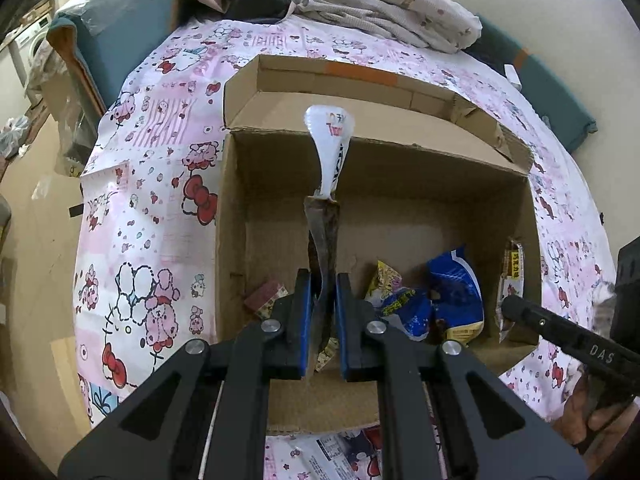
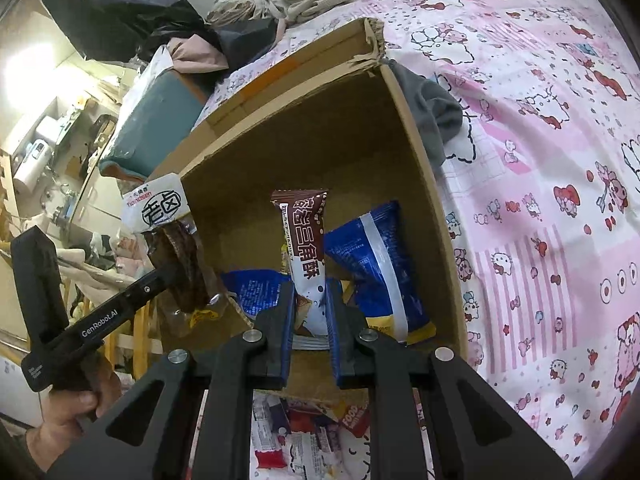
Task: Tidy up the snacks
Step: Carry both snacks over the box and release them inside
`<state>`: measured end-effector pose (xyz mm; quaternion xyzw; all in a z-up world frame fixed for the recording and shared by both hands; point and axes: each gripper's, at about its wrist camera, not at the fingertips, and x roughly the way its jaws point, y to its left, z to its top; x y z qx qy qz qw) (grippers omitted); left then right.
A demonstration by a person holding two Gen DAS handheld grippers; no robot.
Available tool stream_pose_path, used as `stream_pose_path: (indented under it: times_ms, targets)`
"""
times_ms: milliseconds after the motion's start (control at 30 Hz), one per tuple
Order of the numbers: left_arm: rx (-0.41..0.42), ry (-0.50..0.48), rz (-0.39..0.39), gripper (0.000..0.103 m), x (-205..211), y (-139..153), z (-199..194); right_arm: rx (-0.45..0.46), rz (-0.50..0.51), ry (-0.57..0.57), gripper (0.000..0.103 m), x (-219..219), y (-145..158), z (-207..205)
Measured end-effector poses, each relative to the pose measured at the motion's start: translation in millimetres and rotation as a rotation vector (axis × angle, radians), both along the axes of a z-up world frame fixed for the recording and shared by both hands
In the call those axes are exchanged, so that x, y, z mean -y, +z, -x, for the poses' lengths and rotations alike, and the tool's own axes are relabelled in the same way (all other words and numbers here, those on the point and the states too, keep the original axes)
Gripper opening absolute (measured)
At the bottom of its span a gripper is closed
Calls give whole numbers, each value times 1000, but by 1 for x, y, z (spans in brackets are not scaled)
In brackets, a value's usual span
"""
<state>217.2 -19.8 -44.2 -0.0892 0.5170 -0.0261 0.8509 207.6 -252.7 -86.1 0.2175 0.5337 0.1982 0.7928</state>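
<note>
A long white-and-brown snack packet is gripped upright between the blue pads of the left claw, held over the open cardboard box. A brown-and-white wafer packet is clamped in the right claw, just above the box's inside. Blue snack bags and a yellow packet are seen lying on the box floor. The box is set on a pink cartoon-print bedsheet; loose packets are seen on it near the box
</note>
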Motion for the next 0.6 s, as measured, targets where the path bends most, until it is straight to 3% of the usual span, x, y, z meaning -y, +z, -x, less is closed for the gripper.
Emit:
stream_pose_path:
  times_ms: [433,500,567,600]
  targets:
    - [17,-14,-6,11,6,0,6,-40,18,-7,19,-2,-8,-1]
    - [6,-14,-5,24,7,-1,8,-33,28,-4,20,-3,-6,-2]
    - [19,-7,-11,51,7,2,11,-31,30,-7,20,-2,-5,-2]
    - [37,0,-22,57,7,5,13,-32,28,-9,20,-1,-5,-2]
